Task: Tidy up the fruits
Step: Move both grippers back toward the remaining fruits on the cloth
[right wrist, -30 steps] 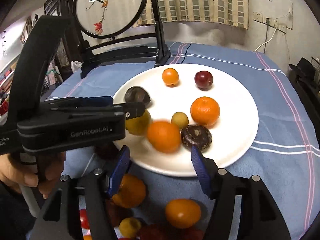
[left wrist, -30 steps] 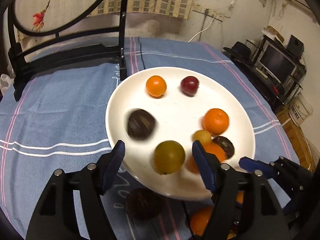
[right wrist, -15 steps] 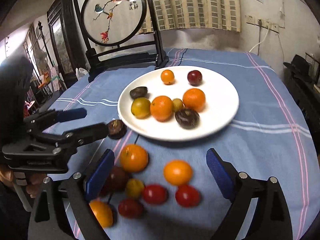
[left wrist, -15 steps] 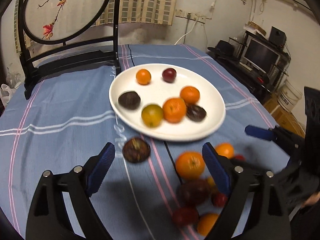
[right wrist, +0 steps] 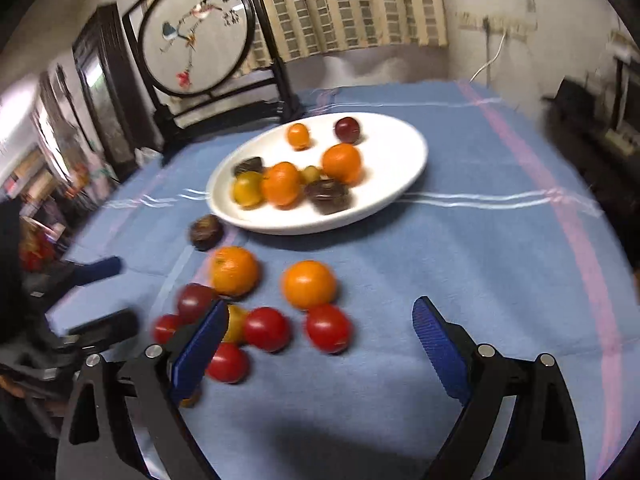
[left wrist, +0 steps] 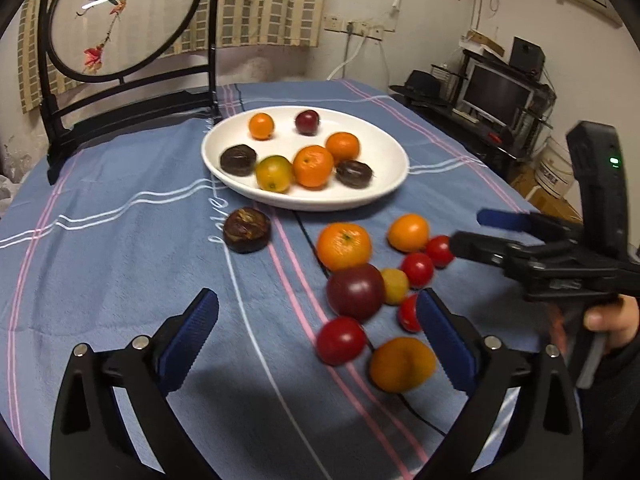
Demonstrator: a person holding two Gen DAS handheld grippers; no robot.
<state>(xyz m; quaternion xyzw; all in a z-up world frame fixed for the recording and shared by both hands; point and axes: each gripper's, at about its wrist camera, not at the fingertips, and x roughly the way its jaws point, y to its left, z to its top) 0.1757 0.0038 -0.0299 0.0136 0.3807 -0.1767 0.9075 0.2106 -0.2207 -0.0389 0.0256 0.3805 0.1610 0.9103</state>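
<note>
fruits (left wrist: pixel 343 246) loose on cloth | left claw (left wrist: pixel 318 334) opening, empty | right claw (right wrist: pixel 320 344) spread, empty

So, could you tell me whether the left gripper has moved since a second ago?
Yes. The left gripper has pulled back from the white plate, which now sits farther up its view, and its jaws are opening with nothing between them.

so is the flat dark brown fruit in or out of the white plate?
Out. The flat dark brown fruit sits on the blue cloth beside the white plate.
</note>
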